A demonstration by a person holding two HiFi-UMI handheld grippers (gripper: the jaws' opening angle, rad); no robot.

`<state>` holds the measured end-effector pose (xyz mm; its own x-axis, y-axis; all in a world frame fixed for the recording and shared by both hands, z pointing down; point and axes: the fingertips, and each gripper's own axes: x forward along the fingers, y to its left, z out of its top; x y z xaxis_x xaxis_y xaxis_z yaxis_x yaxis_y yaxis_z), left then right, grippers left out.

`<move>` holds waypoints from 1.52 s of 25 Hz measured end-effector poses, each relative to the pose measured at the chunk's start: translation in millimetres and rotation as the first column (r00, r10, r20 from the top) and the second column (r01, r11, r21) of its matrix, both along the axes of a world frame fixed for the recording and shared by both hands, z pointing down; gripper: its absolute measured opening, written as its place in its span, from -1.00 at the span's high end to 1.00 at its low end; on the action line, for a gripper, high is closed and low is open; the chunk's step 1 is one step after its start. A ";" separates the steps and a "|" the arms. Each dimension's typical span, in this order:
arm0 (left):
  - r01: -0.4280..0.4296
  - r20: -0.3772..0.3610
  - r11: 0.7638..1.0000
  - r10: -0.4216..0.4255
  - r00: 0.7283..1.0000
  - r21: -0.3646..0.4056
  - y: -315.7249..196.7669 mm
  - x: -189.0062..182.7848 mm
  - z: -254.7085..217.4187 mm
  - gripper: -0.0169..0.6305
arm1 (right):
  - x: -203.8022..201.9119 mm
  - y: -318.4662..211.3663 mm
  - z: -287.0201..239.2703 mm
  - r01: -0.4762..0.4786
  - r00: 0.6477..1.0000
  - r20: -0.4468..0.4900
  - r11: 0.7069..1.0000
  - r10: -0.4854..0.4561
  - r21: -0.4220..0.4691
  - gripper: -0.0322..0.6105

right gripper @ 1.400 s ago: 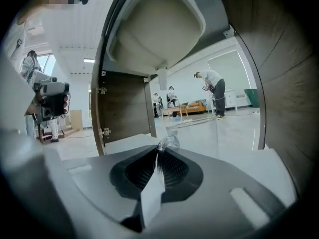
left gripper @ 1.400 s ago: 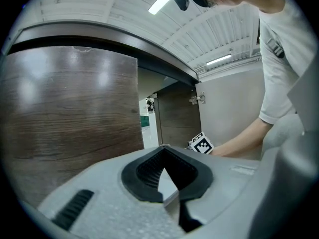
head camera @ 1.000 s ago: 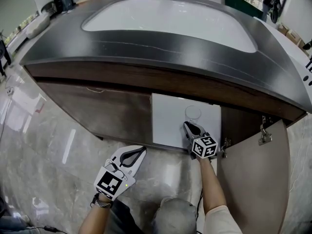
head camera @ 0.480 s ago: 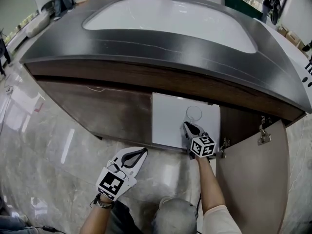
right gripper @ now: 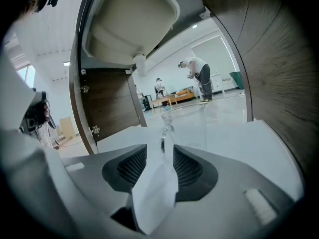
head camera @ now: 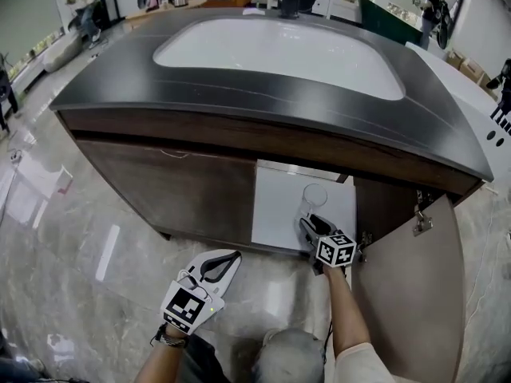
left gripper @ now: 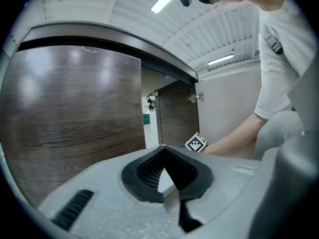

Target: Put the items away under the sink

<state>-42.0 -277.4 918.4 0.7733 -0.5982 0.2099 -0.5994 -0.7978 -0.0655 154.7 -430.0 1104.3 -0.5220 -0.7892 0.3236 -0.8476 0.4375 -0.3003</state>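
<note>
Grey stone floor (head camera: 96,214) lies under the left gripper (head camera: 231,256), whose tips meet on nothing. Further in, the right gripper (head camera: 309,221) sits at the open cabinet, jaws parted a little and empty. The clear glass mug (head camera: 314,194) stands upright on the white cabinet floor (head camera: 275,214) just ahead, its handle seemingly clear of the pads. Withdrawn crookedly, a pad could hook that handle and tip the mug. Since a second ago the mug looks unmoved, the right gripper perhaps slightly further back
</note>
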 end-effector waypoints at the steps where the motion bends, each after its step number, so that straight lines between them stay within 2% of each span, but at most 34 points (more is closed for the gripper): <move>1: 0.000 0.001 1.000 0.000 1.000 0.000 1.7 -1.5 -1.2 0.94 | 2.1 5.8 0.1 -0.003 1.000 -0.013 1.000 0.003 -0.014 0.40; 7: 0.002 0.022 1.000 -0.002 1.000 0.000 4.4 -10.6 -9.1 0.94 | -17.3 51.2 -26.2 0.079 0.984 -0.157 0.997 -0.080 -0.011 0.40; 8: 0.006 0.021 1.000 -0.006 1.000 0.002 4.8 -12.5 -11.7 0.94 | -23.2 59.4 -33.7 0.086 0.983 -0.164 0.996 -0.085 -0.002 0.53; 9: 0.009 0.019 1.000 -0.009 1.000 0.007 5.0 -13.9 -15.0 0.94 | -28.6 66.6 -42.6 0.089 0.983 -0.164 0.996 -0.086 0.009 0.75; 11: 0.010 0.019 1.000 -0.011 1.000 0.027 4.7 -15.9 -24.0 0.94 | -39.6 77.3 -63.4 0.098 0.982 -0.162 0.995 -0.092 0.035 0.88; 16: 0.015 0.032 0.998 -0.017 0.999 0.059 4.5 -25.4 -46.5 0.94 | -75.2 102.6 -126.9 0.165 0.970 -0.200 0.980 -0.141 0.110 0.89; 24: 0.046 0.021 0.993 -0.049 0.999 0.106 0.0 -40.8 -82.5 0.94 | -109.9 141.7 -223.5 0.219 0.964 -0.199 0.951 -0.176 0.219 0.89; 32: 0.083 -0.001 0.984 -0.084 0.996 0.157 -9.4 -51.6 -128.7 0.94 | -125.3 165.4 -308.5 0.246 0.964 -0.178 0.919 -0.198 0.310 0.89; 38: 0.080 -0.016 0.977 -0.078 0.997 0.198 -5.9 -45.7 -159.6 0.94 | -125.2 179.7 -356.6 0.273 0.956 -0.209 0.891 -0.208 0.361 0.89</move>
